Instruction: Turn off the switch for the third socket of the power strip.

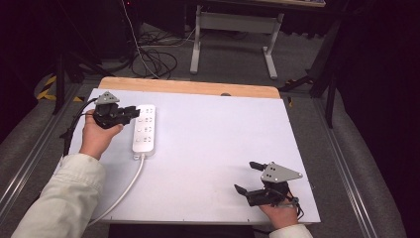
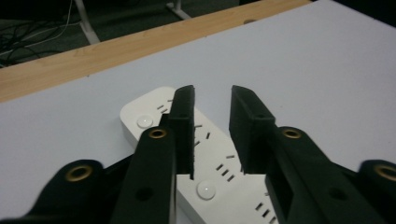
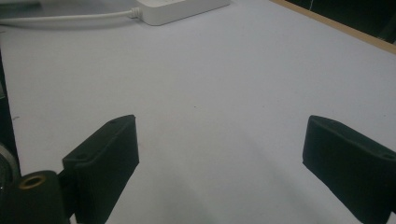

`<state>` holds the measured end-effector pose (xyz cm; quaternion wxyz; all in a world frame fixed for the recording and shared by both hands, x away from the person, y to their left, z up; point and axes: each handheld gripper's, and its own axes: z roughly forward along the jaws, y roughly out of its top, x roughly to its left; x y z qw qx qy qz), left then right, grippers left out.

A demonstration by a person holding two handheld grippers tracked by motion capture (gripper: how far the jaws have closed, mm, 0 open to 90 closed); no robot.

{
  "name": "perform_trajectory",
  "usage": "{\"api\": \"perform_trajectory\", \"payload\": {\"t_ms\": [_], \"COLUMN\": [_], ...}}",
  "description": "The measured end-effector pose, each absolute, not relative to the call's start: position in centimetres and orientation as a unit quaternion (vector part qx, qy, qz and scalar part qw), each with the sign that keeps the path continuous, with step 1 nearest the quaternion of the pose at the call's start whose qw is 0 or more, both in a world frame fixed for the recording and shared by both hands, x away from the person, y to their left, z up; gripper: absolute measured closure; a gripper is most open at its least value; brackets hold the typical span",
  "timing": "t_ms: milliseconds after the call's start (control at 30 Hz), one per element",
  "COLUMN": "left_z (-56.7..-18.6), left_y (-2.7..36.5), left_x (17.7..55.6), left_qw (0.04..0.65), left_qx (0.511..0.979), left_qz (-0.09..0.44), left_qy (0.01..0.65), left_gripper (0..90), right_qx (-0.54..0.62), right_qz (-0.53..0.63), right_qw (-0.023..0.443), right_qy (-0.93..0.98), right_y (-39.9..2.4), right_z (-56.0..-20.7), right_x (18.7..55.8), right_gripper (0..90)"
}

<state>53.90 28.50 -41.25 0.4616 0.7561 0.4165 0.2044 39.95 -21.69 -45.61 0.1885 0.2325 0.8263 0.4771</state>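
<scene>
A white power strip (image 1: 144, 129) lies on the white table top (image 1: 213, 134) at the left, its white cable (image 1: 124, 191) trailing toward the near edge. My left gripper (image 1: 131, 113) hovers at the strip's far end, coming in from its left side. In the left gripper view the two black jaws stand a small gap apart just above the power strip (image 2: 140, 114), so this gripper (image 2: 212, 100) is open and holds nothing. My right gripper (image 1: 247, 177) rests near the front right of the table, open wide over bare surface (image 3: 219, 135). The strip (image 3: 177, 9) lies far ahead of it.
A wooden strip (image 1: 188, 87) runs along the table's far edge. Beyond it on the floor stand a desk frame (image 1: 233, 29) and loose cables (image 1: 153, 59). A black cable (image 1: 72, 131) hangs from the left gripper past the table's left edge.
</scene>
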Motion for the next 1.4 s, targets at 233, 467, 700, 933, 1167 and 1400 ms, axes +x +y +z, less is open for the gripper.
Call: {"api": "perform_trajectory", "payload": {"t_ms": [233,467,700,933,1167,1400], "left_z": [-39.7,-38.3,-37.3,-37.3,-38.8,-40.1], "left_y": [28.9,28.8,29.0,29.0,29.1,29.0], "left_x": [52.1,49.5,46.2,42.9,40.5,38.9], "left_qw": [0.479,0.487,0.499,0.525,0.527,0.509], "left_qx": [0.751,0.755,0.756,0.745,0.748,0.764], "left_qz": [0.189,0.187,0.177,0.176,0.181,0.190], "left_qy": [0.413,0.396,0.385,0.371,0.360,0.349], "left_gripper": [48.9,39.1,33.7,27.9,23.3,19.9], "right_qx": [0.235,0.232,0.232,0.232,0.230,0.231], "right_qz": [0.477,0.479,0.479,0.479,0.477,0.479], "right_qw": [0.188,0.189,0.188,0.188,0.187,0.188], "right_qy": [0.826,0.825,0.825,0.825,0.827,0.826], "right_y": [-21.6,-21.6,-21.5,-21.5,-21.3,-21.4], "right_z": [-45.6,-45.6,-45.5,-45.5,-45.5,-45.5], "right_x": [39.9,39.9,39.9,39.8,39.8,39.7], "right_gripper": [11.0,11.0,11.0,11.0,11.0,11.0]}}
